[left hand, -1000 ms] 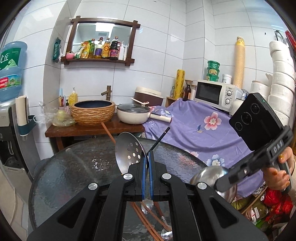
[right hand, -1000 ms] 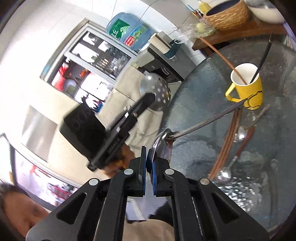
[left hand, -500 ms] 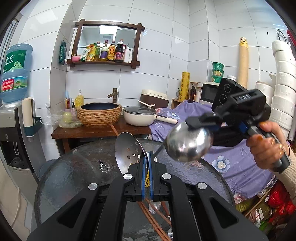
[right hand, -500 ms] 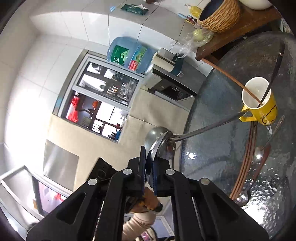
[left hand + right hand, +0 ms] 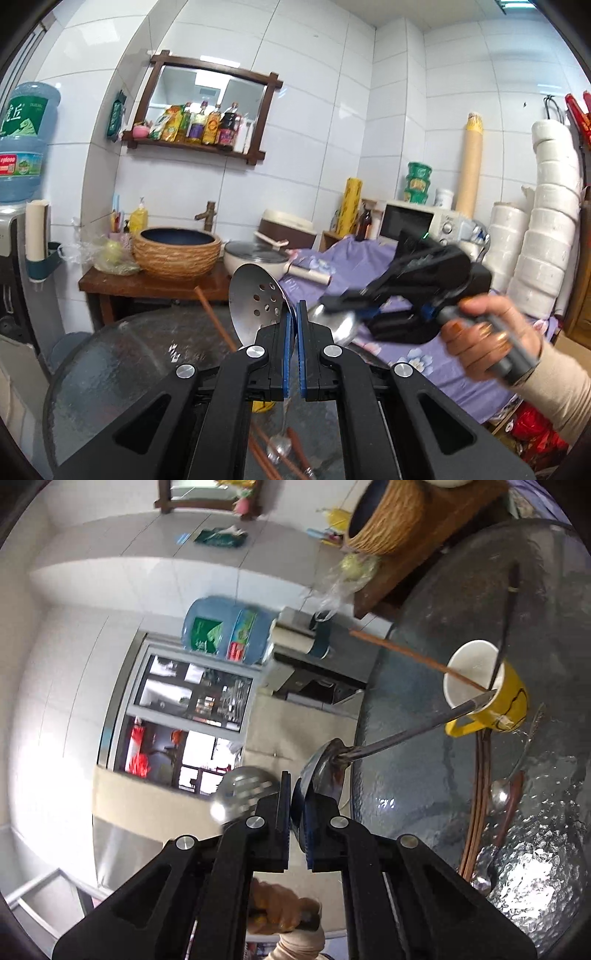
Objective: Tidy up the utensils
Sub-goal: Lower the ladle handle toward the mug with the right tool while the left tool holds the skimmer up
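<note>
My left gripper (image 5: 291, 321) pinches the spoon with holes (image 5: 255, 306) tight. My right gripper (image 5: 295, 812) squeezes the ladle (image 5: 325, 771) by its bowl, its handle tip at the yellow cup (image 5: 506, 698) on the glass table (image 5: 424, 775).

A small, crowded kitchen or back room with white tiled walls (image 5: 314, 122). At centre left of the left wrist view, a wooden shelf (image 5: 199, 147) holds sauce bottles above a woven basin (image 5: 177, 251) with a tap, beside a lidded pan (image 5: 255, 254), and a water dispenser bottle (image 5: 26, 136) stands at far left. On the right are a microwave (image 5: 417, 221) and stacked white disposable bowls (image 5: 550, 229), with a round glass table (image 5: 122, 358) in the foreground.
</note>
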The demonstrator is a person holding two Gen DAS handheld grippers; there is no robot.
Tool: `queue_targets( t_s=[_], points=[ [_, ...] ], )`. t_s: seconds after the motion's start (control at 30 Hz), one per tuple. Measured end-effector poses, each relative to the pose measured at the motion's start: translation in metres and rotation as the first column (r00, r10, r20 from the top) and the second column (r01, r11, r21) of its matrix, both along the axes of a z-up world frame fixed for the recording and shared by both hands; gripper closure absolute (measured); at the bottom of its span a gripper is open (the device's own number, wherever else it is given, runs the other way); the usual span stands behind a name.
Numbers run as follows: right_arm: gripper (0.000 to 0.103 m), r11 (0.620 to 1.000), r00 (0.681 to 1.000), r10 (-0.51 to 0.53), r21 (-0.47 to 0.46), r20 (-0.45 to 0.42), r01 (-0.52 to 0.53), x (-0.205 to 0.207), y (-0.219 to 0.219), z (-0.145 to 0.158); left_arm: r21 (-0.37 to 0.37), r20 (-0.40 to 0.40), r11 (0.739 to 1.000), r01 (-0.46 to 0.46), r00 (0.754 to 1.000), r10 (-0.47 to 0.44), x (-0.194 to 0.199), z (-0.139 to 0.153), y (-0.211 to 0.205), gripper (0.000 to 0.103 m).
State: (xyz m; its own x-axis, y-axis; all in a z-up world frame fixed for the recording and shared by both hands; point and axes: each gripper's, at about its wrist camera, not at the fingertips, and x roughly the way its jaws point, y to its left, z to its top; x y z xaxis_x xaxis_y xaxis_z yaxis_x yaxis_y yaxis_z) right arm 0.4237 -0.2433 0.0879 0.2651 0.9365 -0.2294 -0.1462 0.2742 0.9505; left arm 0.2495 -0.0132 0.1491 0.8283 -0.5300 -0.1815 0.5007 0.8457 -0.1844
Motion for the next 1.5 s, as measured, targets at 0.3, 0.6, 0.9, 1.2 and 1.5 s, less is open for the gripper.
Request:
queue_targets(
  t_s=[0.3,0.6,0.9,1.2,1.5],
  points=[
    [0.084,0.993,0.993,-0.095,-0.072,-0.071,0.089,0.027,-0.017,-0.036,-0.138,-0.018,0.989,0.046,0.999,-0.049,0.024,0.007,-0.008,0.100],
    [0.030,0.966,0.992,-0.120,-0.224,0.048,0.128,0.014,-0.027,-0.022,-0.155,-0.034,0.988,0.020,0.999,-0.025,0.051,0.003,-0.007,0.100],
    [0.030,0.901,0.960,-0.074,-0.394,0.269,0.180,-0.020,-0.031,0.004,-0.318,-0.034,0.942,0.107,0.992,-0.124,0.088,0.008,-0.006,0.100],
    [0.030,0.888,0.946,-0.021,-0.429,0.325,0.167,-0.027,-0.035,0.011,-0.404,-0.031,0.898,0.174,0.979,-0.204,0.127,0.005,-0.010,0.101],
    [0.030,0.887,0.940,0.013,-0.438,0.341,0.146,-0.024,-0.035,0.011,-0.514,0.031,0.824,0.238,0.965,-0.260,0.160,0.032,-0.011,0.101]
  ],
)
